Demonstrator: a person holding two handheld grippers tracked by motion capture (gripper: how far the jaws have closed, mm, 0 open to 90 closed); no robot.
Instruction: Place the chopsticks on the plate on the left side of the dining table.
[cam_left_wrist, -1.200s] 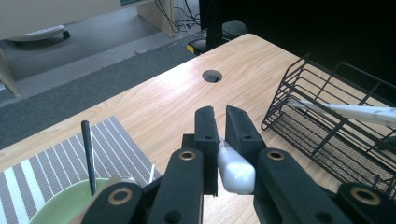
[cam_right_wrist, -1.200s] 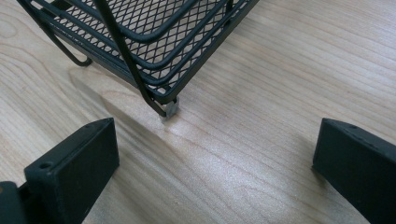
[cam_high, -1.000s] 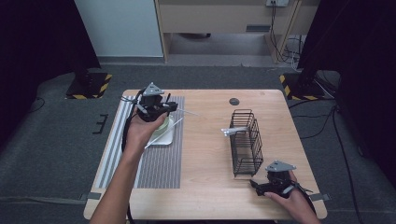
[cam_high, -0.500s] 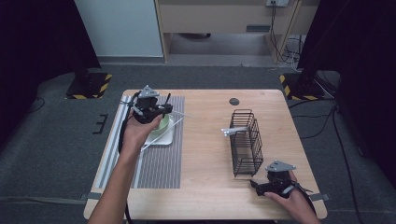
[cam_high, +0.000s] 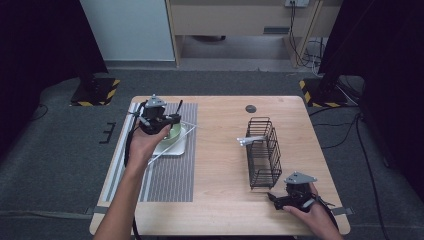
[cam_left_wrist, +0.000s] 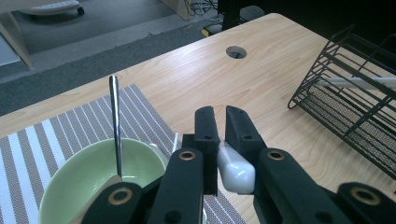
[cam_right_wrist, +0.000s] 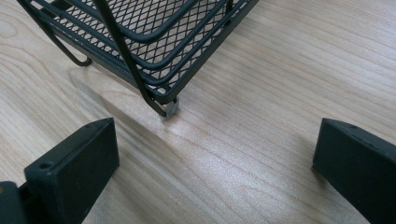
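My left gripper (cam_high: 175, 118) hovers over a pale green bowl (cam_high: 174, 134) that sits on a white square plate (cam_high: 172, 149). In the left gripper view its jaws (cam_left_wrist: 222, 116) are shut on the white handle of a utensil (cam_left_wrist: 236, 170). A thin metal rod (cam_left_wrist: 115, 121) stands upright in the bowl (cam_left_wrist: 88, 172). My right gripper (cam_high: 274, 198) rests open near the table's front right, just off the near corner of a black wire basket (cam_high: 264, 155). In the right gripper view nothing lies between its wide-apart jaws (cam_right_wrist: 215, 149), with the basket's foot (cam_right_wrist: 170, 109) ahead.
A grey striped mat (cam_high: 165, 175) lies under the plate. White-handled utensils (cam_high: 250, 140) stick out of the basket's left side. A round hole (cam_high: 250, 108) marks the far middle of the wooden table (cam_high: 220, 165). Dark floor surrounds the table.
My left gripper has drifted slightly toward the near left over the bowl, still holding the utensil. The right gripper has stayed put.
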